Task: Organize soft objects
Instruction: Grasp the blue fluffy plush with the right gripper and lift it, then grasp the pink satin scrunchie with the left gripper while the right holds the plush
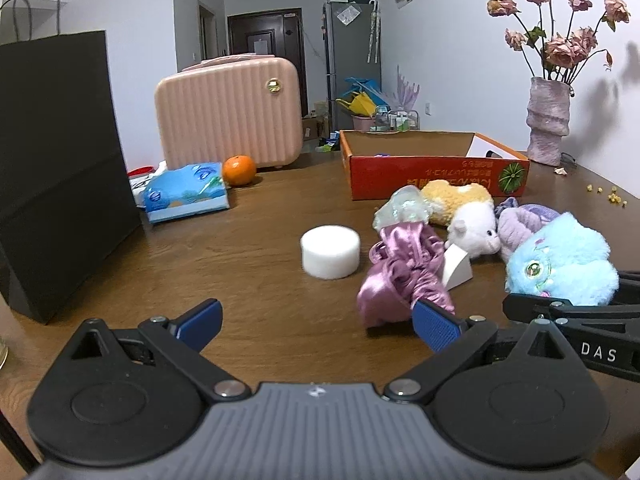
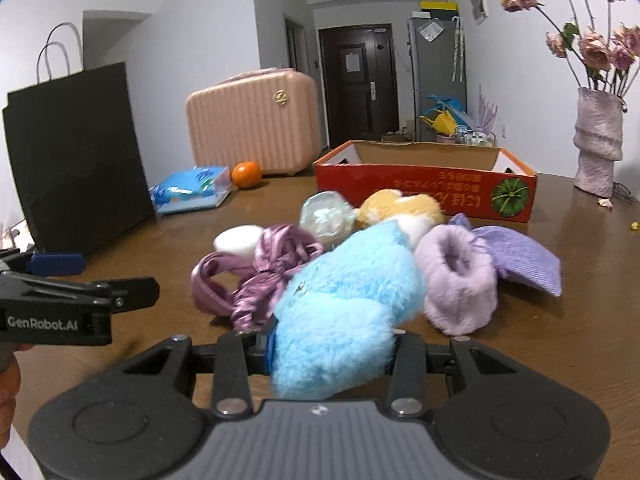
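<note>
The bench is brown wood and carries everything. At its left stands a black bag, and behind the middle a pink case. A red box lies open-topped at the far side, near a vase of dried roses.

In front of the box lies the heap of soft things: a blue plush, a lilac slipper, a yellow plush, a white plush, a purple satin cloth, a clear ball and a white foam puck.

The right claw is closed partway, squeezing the blue plush between its pads. The left claw is spread wide and holds nothing; its right pad sits just beside the satin cloth.

A tissue pack and an orange lie near the case.
</note>
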`<state>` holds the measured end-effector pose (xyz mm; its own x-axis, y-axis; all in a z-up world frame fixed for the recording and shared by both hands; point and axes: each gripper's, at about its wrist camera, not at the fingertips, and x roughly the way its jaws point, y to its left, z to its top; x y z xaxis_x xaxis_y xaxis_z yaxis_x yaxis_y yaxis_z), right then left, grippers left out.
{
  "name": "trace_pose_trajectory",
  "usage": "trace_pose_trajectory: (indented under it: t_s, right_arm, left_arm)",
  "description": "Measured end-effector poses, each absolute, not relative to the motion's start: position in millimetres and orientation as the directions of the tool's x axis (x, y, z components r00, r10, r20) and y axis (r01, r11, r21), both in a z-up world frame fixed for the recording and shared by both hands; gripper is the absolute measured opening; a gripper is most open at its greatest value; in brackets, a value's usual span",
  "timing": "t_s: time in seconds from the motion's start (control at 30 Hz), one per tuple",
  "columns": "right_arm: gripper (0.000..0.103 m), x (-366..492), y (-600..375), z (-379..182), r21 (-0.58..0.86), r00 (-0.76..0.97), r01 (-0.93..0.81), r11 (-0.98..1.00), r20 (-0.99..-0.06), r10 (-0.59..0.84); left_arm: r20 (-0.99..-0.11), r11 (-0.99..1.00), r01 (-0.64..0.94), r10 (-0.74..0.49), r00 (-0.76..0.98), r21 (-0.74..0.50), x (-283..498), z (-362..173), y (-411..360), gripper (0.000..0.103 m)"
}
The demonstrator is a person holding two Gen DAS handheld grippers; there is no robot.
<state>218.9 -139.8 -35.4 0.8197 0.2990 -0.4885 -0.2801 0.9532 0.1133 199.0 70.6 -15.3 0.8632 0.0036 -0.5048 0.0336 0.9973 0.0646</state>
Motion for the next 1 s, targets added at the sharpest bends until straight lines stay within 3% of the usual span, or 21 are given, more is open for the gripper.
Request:
trace_pose_trajectory:
  t_s: [0.5, 1.0]
  right_arm:
    - [0.038, 245.1, -204.3, -19.3, 0.116, 0.888, -0.203, 0.972, -0.396, 0.232]
    - [0.038, 278.5, -238.2, -25.2, 0.123, 0.903, -0.139, 0.983, -0.392, 0.177]
  left_arm:
    - [-0.522, 0.997, 0.055, -0.021, 0.853, 0.050, 239.8, -6.0, 27.9, 0.103]
    - [-0.582, 0.999, 0.029, -0.015, 0.813, 0.015, 291.9, -24.8, 9.5, 0.103]
